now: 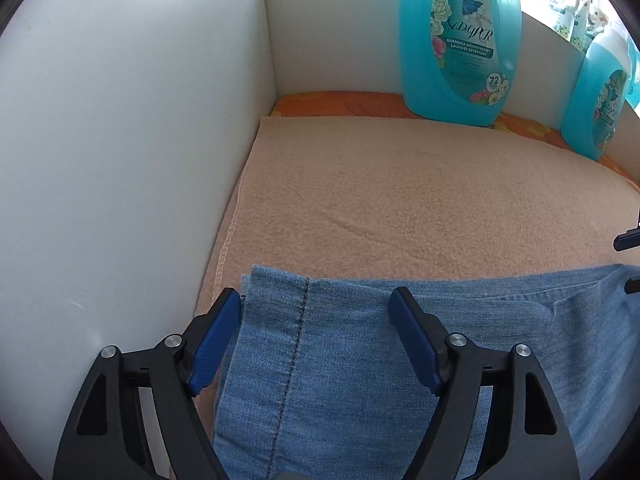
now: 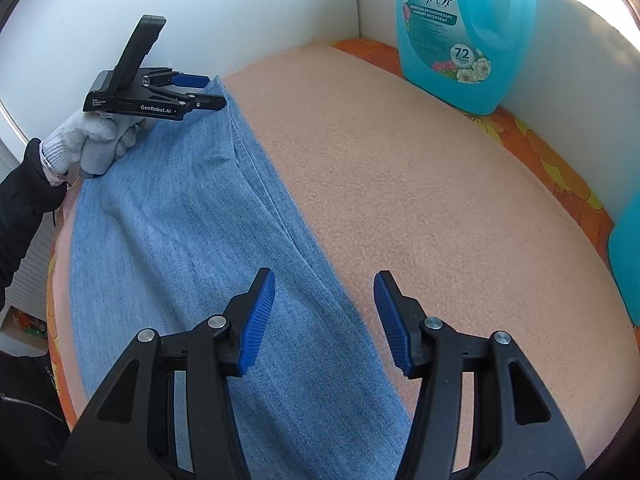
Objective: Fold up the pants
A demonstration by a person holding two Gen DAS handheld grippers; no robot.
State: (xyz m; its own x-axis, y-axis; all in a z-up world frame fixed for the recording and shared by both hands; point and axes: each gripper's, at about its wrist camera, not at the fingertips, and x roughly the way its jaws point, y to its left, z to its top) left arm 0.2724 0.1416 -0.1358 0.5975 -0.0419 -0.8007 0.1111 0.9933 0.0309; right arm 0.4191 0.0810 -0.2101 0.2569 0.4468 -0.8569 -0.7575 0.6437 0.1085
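Lay flat across a peach blanket (image 1: 400, 200) on the tabletop: blue denim pants (image 2: 192, 240). Stood wide apart over the hemmed end, gripping nothing: left hand-held gripper (image 1: 316, 300). Hovered half-spread over the pants' edge, also empty: right hand-held gripper (image 2: 324, 280). Behind, turquoise detergent bottle (image 1: 460, 40).
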